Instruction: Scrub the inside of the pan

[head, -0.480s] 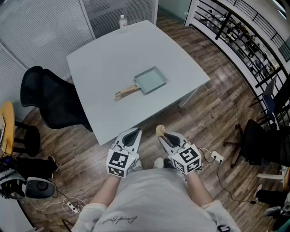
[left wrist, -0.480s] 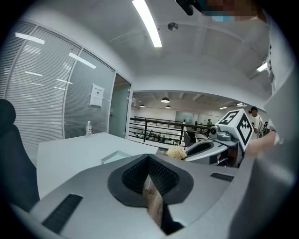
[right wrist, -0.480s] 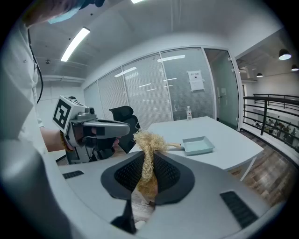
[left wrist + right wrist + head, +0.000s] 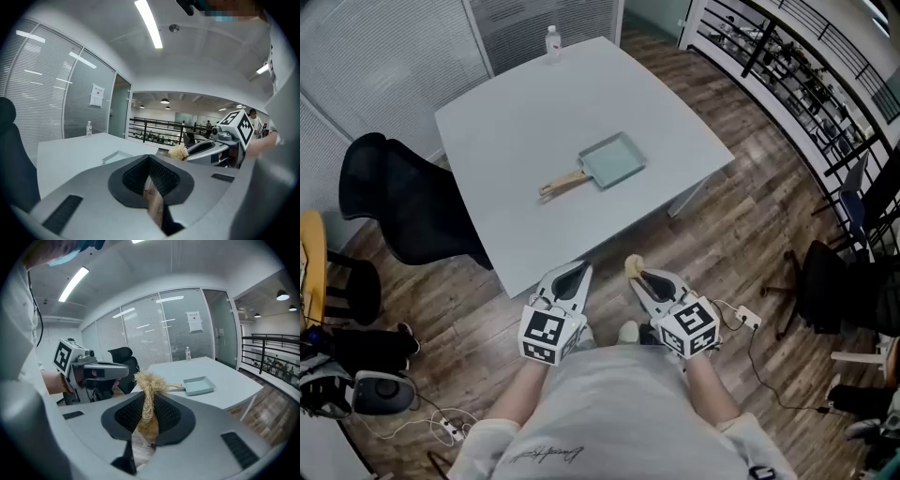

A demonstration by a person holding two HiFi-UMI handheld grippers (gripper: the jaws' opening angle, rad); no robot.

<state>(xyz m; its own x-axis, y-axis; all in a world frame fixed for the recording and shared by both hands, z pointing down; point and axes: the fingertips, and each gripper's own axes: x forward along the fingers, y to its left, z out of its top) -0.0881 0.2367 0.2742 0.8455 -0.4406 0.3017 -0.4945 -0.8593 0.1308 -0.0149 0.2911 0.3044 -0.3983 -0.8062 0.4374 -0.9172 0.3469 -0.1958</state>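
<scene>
Pan (image 4: 614, 159): pale blue-green and rectangular. It lies flat and open side up on the table's near-right part. Its inside looks bare.
Handle (image 4: 562, 184): wooden. In the head view it sticks out of the pan toward the left.
Table (image 4: 525, 103): white and square, set cornerwise to the person.
Bottle (image 4: 552, 42): clear and upright at the table's far edge, well apart from the pan.
Scrubber (image 4: 148, 383): a tan, fibrous tuft pinched between the right claw's jaws, its frayed top standing above their tips. It is off the table, over the floor short of the near edge, and well apart from the pan.
Right claw (image 4: 149, 405): pressed onto the scrubber. It is held in front of the person's body, aimed at the table and tilted a little down.
Left claw (image 4: 149, 161): jaws pressed together with nothing between them. It is near the right claw, on its left, and also short of the table's near edge.
Chair (image 4: 403, 202): black, at the table's left side.
Floor (image 4: 750, 216): wood planks, with a power strip (image 4: 748, 323) and its cable lying to the right of the right claw.
Railing (image 4: 806, 66): black bars along the upper right of the head view.
</scene>
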